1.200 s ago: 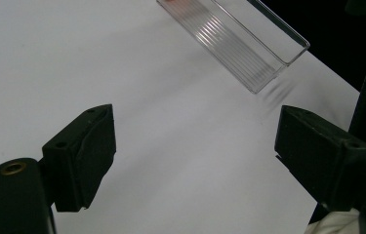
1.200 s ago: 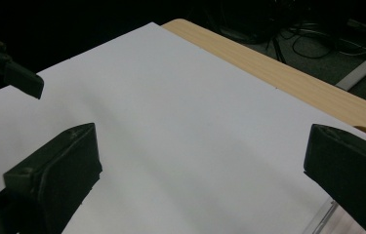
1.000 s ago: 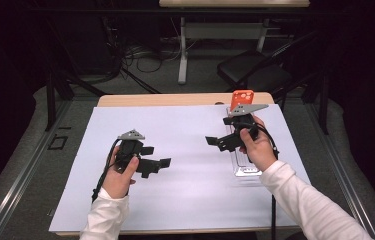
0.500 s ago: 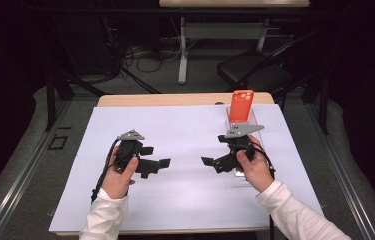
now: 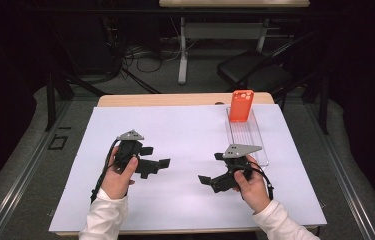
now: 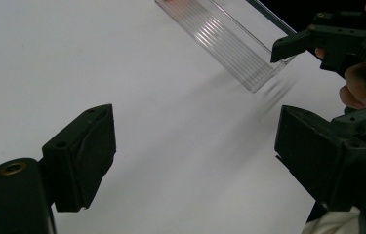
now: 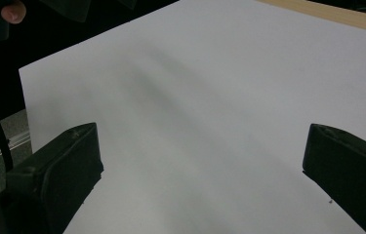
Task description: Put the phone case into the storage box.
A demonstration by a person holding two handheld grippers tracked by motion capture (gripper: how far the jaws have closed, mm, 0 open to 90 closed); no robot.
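An orange phone case [image 5: 240, 105] stands at the far end of a clear ridged tray [image 5: 247, 137] on the right of the white sheet. My right gripper [image 5: 211, 168] hangs low over the sheet, near side and left of the tray, jaws open and pointing left with nothing between them. Its own view shows the right gripper [image 7: 205, 170] open over bare white sheet. My left gripper [image 5: 156, 156] rests at the left, open and empty, pointing right. In the left gripper view the left gripper [image 6: 195, 161] faces the tray [image 6: 224, 41] and the right gripper [image 6: 317, 41].
A white sheet [image 5: 185, 130] covers the wooden table [image 5: 175, 100]. Behind the table are a dark chair [image 5: 255, 75], a desk leg and cables on the floor. A rail runs along each side of the table.
My right hand has drawn back from the orange case, moving toward the near side, left and lower. The case now stands uncovered on the tray. My left hand has kept still.
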